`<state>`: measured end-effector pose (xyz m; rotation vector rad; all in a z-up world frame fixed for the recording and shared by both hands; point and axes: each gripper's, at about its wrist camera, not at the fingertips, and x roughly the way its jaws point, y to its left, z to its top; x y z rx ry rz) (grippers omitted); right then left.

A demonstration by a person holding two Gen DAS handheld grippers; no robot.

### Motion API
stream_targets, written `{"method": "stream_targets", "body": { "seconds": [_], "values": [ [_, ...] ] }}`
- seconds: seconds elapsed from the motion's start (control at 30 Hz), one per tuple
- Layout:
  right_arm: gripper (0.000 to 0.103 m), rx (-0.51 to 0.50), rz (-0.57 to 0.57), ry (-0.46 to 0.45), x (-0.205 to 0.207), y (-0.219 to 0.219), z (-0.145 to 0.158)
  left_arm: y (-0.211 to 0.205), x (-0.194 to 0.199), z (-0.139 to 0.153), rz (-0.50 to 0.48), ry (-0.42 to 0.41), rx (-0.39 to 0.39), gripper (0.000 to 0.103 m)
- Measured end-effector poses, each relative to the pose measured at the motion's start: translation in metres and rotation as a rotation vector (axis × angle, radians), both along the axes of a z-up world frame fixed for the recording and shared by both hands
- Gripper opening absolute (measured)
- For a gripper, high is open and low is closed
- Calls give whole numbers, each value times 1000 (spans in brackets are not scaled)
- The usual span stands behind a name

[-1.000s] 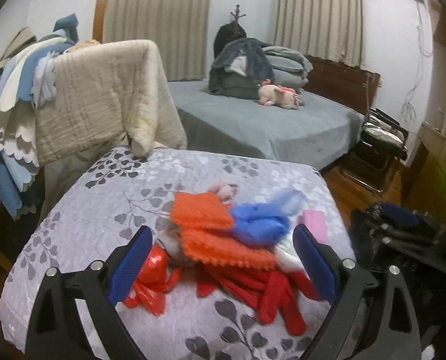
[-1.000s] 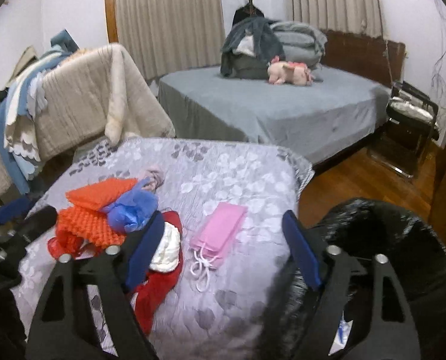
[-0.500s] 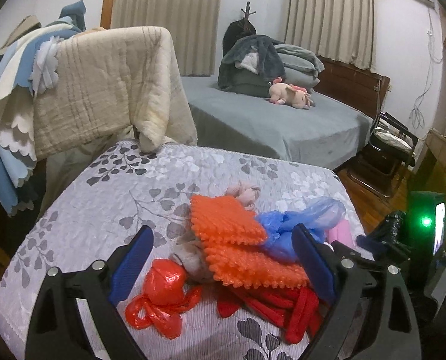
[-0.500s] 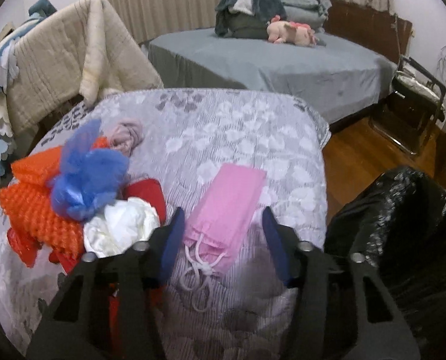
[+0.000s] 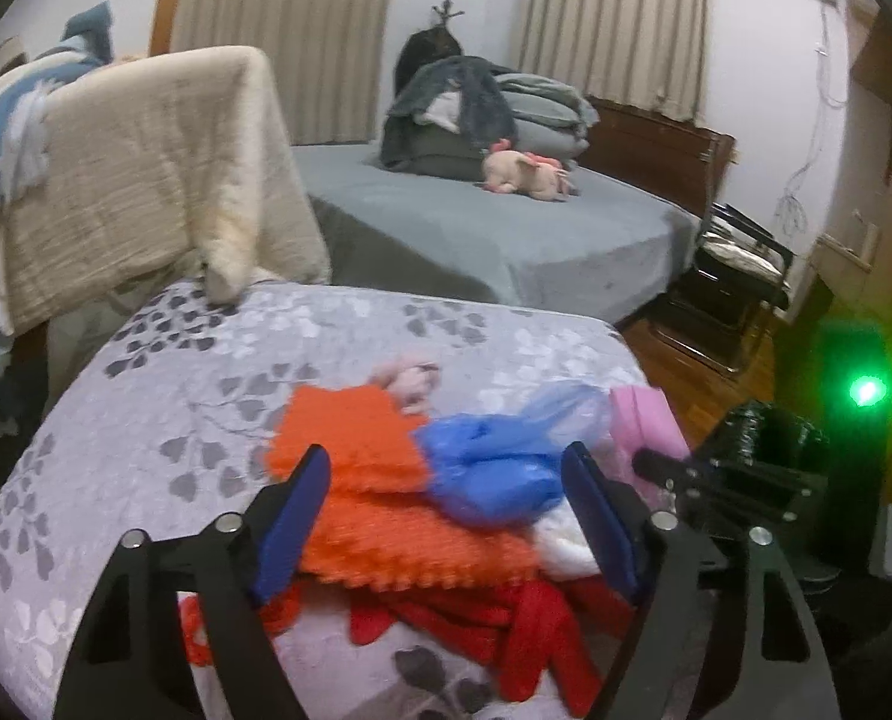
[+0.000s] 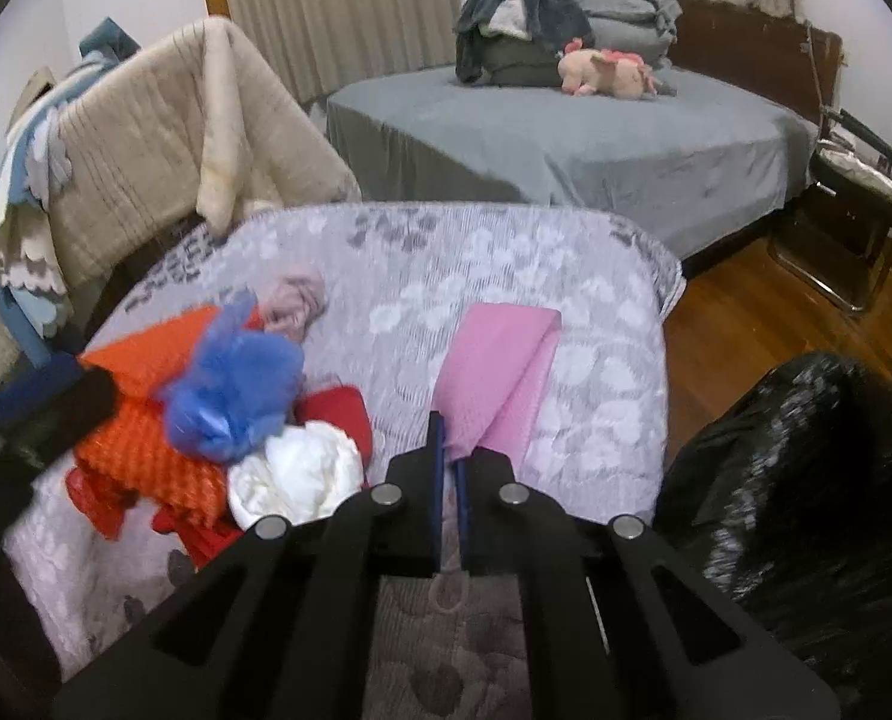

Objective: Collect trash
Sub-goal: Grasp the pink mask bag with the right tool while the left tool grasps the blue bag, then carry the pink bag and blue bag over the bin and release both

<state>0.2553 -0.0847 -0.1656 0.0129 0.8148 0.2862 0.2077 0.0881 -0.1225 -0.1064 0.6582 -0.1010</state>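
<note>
- The right tool (image 6: 448,450) is clamping the near end of the pink bag (image 6: 496,360), which is lying on the table (image 6: 505,252).
- The left tool (image 5: 446,516), its jaws apart after just narrowing, is straddling the orange mesh (image 5: 386,516) and blue bag (image 5: 487,474).
- The pink bag's handles are hiding behind the right tool.
- A black trash bag (image 6: 805,468) is sitting right of the table, a grey bed (image 6: 565,138) beyond.

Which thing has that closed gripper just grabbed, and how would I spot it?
Find the grey floral quilt in front of the bed. On its right side, near the black trash bag, lies a flat pink bag, pinched by the right gripper. It alone is pink, smooth and apart from the pile.
</note>
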Motion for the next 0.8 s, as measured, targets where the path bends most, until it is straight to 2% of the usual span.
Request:
{"method": "stream_targets", "body": {
  "seconds": [0.13, 0.27, 0.37, 0.47, 0.53, 0.6, 0.77, 0.8],
  "values": [
    [3, 4, -9, -26, -4, -11, 15, -13, 6, -3, -44, 7, 5, 68],
    [3, 13, -19, -40, -9, -21, 23, -25, 12, -8, -64, 14, 19, 67],
    [3, 10, -23, -46, -12, -26, 25, -32, 17, -11, -67, 18, 37, 62],
    [3, 13, -31, -42, -13, -30, 25, -39, 23, -16, -74, 27, 67, 51],
    [3, 14, -32, -40, -13, -30, 25, -43, 27, -22, -78, 40, 90, 36],
    [3, 15, -29, -41, -14, -31, 25, -44, 28, -24, -76, 41, 97, 27],
    [3, 19, -18, -48, -19, -29, 28, -39, 20, -16, -70, 7, 74, 15],
    [3, 22, -16, -49, -20, -28, 29, -38, 18, -12, -75, -5, 65, 3]
  ]
}}
